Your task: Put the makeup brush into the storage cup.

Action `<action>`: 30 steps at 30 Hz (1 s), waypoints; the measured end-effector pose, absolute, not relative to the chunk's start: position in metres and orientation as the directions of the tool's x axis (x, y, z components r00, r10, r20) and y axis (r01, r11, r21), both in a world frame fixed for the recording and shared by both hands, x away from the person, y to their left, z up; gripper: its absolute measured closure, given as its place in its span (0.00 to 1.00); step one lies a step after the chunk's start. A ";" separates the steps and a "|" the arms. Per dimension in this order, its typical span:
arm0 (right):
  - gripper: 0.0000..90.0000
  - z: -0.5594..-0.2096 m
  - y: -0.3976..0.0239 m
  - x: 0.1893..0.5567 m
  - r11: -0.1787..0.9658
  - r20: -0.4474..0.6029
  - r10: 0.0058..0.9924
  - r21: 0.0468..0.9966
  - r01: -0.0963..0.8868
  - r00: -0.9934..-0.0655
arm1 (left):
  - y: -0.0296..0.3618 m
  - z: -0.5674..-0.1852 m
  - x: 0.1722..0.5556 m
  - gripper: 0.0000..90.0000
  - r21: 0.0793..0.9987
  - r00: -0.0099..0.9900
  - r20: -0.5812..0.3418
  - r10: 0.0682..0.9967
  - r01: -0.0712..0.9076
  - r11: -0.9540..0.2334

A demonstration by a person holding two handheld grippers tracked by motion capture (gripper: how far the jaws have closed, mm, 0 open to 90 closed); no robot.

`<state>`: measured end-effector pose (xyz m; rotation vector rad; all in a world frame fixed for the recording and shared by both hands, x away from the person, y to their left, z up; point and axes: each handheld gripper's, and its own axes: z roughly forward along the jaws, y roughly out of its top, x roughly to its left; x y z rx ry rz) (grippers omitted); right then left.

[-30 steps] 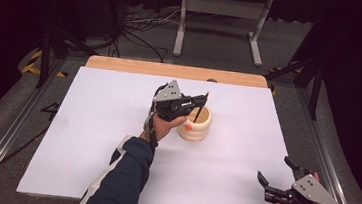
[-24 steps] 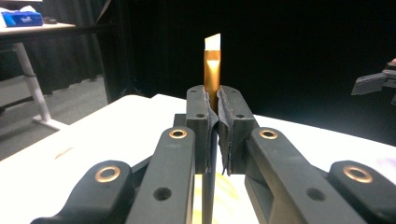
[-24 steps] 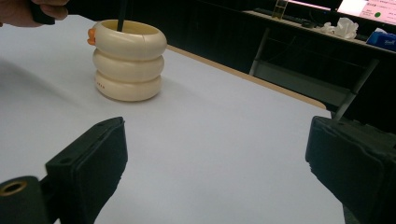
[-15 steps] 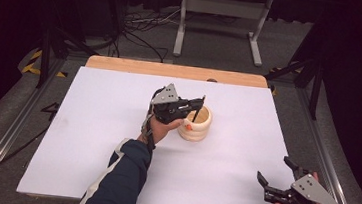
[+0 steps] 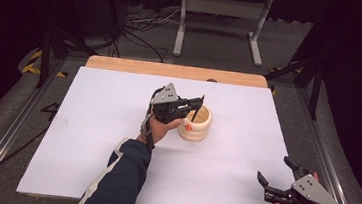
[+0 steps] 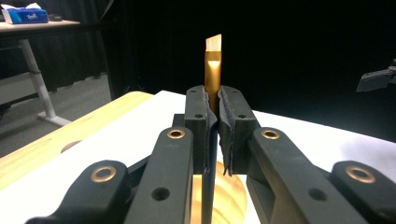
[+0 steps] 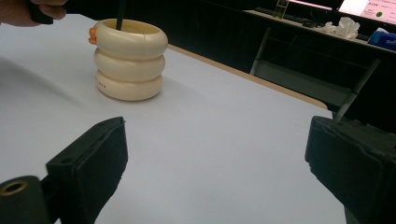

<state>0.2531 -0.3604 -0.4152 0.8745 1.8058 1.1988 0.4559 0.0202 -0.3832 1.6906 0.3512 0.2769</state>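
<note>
One white surface [image 5: 90, 138] across the whole scene, with a wooden strip along the far edge. Near the middle, slightly toward the far side, a cream holder [image 5: 197, 123] of three stacked rings, standing upright, with a small orange detail at the rim. At the holder, the left gripper [image 5: 196, 105], held level in the person's left hand [image 5: 160, 126], fingers [image 6: 196, 126] closed on a thin brush [image 6: 213, 74]. Between the two pads in the left gripper view, the gold ferrule of the brush, upright, pressed from both sides; above the fingers, the pale angled bristle tip; below the fingers, the dark handle, down into the open mouth of the holder. In the right gripper view, the same dark handle inside the rim of the holder, near the orange detail. Well apart, at the near right corner of the surface, the right gripper [image 5: 276, 172], fingers [image 7: 88, 163] spread wide and holding nothing, with only bare white surface between them; holder far ahead of them, not touched.
</note>
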 end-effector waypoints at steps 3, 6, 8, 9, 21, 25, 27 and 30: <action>0.07 -0.415 -0.360 0.253 0.318 -0.232 0.858 0.940 0.120 -0.458 | 0.021 -0.380 0.455 0.90 0.988 0.924 -0.004 0.382 0.064 -0.143; 0.07 -0.415 -0.360 0.253 0.319 -0.233 0.858 0.940 0.119 -0.457 | 0.022 -0.378 0.454 0.88 0.987 0.923 0.003 0.384 0.058 -0.147; 0.07 -0.415 -0.360 0.253 0.319 -0.233 0.858 0.940 0.119 -0.458 | 0.024 -0.376 0.453 0.86 0.988 0.921 0.005 0.391 0.056 -0.144; 0.07 -0.415 -0.360 0.253 0.319 -0.233 0.858 0.940 0.119 -0.458 | 0.025 -0.375 0.453 0.84 0.988 0.920 0.009 0.393 0.053 -0.148; 0.07 -0.415 -0.360 0.253 0.317 -0.230 0.859 0.941 0.122 -0.457 | 0.033 -0.355 0.442 0.54 0.964 0.871 0.142 0.471 -0.014 -0.266; 0.08 -0.415 -0.359 0.253 0.318 -0.230 0.858 0.940 0.123 -0.459 | 0.036 -0.351 0.439 0.42 0.963 0.850 0.159 0.503 -0.021 -0.269; 0.07 -0.415 -0.360 0.252 0.314 -0.226 0.860 0.941 0.125 -0.458 | 0.038 -0.349 0.438 0.37 0.956 0.840 0.183 0.510 -0.030 -0.293; 0.07 -0.415 -0.361 0.253 0.315 -0.227 0.859 0.941 0.124 -0.459 | 0.040 -0.347 0.436 0.29 0.952 0.833 0.197 0.517 -0.037 -0.302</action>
